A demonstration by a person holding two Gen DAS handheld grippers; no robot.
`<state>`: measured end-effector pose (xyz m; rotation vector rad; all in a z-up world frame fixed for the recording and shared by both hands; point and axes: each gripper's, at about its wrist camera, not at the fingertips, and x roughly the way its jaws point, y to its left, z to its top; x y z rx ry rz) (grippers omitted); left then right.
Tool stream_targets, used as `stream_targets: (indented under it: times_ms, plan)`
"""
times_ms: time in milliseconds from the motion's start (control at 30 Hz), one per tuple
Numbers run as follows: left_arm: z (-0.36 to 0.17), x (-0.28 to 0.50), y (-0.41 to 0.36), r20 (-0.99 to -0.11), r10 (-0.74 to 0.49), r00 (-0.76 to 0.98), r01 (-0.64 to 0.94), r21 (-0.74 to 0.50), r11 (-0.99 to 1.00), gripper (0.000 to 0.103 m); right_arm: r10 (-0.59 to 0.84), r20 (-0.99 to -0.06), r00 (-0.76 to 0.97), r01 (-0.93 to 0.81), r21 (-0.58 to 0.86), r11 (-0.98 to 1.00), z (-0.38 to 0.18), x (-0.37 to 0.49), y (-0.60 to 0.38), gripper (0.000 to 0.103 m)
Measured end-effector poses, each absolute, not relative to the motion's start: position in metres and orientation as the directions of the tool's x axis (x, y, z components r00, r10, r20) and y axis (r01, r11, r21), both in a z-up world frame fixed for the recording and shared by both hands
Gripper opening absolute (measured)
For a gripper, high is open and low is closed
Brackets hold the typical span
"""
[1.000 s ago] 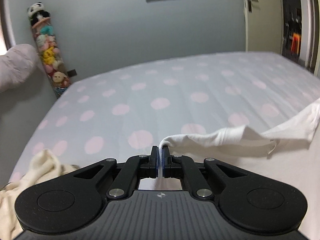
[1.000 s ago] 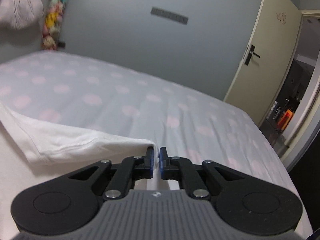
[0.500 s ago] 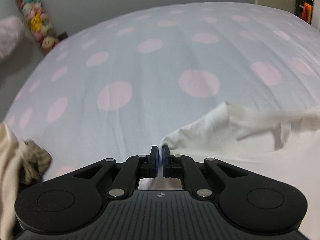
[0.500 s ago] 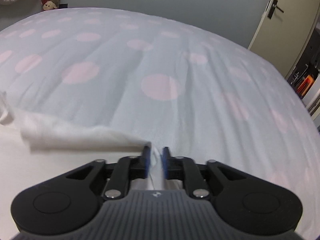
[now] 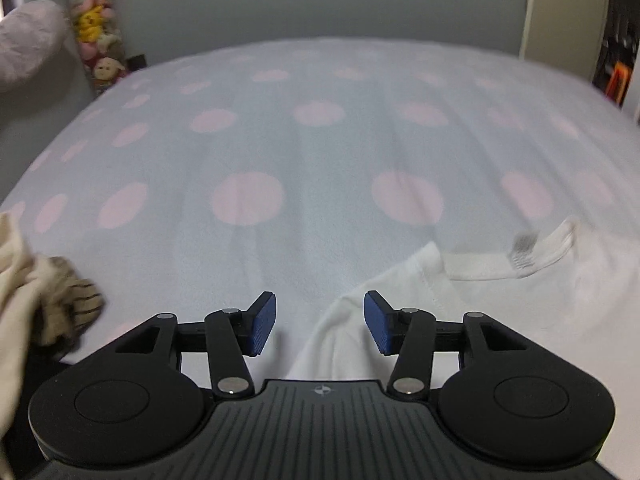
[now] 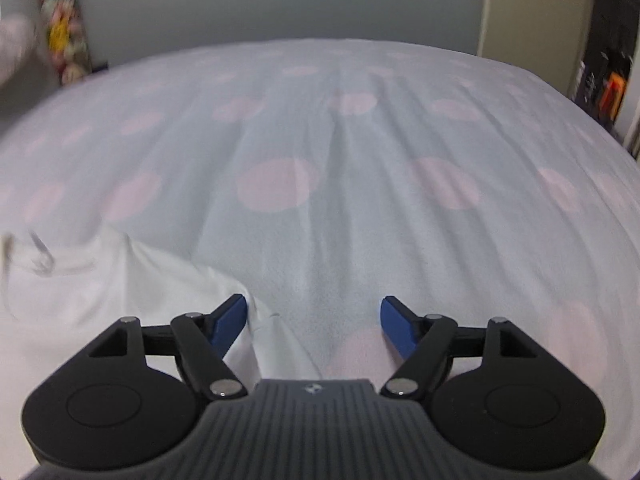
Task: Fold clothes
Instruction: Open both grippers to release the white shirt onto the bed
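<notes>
Across the centre and top of both views the polka-dot bedsheet (image 5: 320, 152) lies bare, giving open passage ahead. A white T-shirt (image 5: 500, 304) covers the lower right of the left wrist view and the lower left (image 6: 100, 292) of the right. A crumpled cream garment (image 5: 36, 288) blocks the lower left edge.

- Shirt (image 5: 460, 304): white knit cloth, matt, stitched hems.
- Sheet (image 5: 320, 160): soft matt cloth, faintly creased.
- Left gripper (image 5: 320, 322): matt black plastic, shiny metal rivets, blue ribbed pads (image 5: 262, 322).
- Garment (image 5: 36, 288), lower left of the frame: cream cloth, crumpled.
</notes>
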<state>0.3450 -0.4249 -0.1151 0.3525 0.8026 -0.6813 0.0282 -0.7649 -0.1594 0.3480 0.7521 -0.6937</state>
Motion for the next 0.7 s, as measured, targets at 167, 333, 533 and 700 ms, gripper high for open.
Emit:
stream_targets:
  times_ms: [167,333,533,700]
  plan:
    - [-0.083,0.314,-0.372,-0.746,-0.434,0.505,0.674,0.027,0.738,0.049,-0.411,-0.739,0.534,0.691,0.101,0.716,-0.14,-0.014,-0.751,0.079]
    - [-0.072,0.272,-0.314,-0.775,-0.383,0.503,0.669,0.069,0.74,0.054,-0.365,-0.762,0.535,0.688,0.142,0.711,-0.132,-0.072,-0.716,0.084]
    - [-0.075,0.214,-0.247,-0.82,-0.335,0.465,0.643,0.052,0.764,0.055,-0.348,-0.775,0.527,0.666,0.123,0.735,-0.125,-0.133,-0.658,0.091]
    - [-0.083,0.163,-0.199,-0.832,-0.317,0.456,0.608,0.031,0.793,0.055,-0.307,-0.799,0.517,0.672,0.156,0.724,-0.126,-0.179,-0.622,0.091]
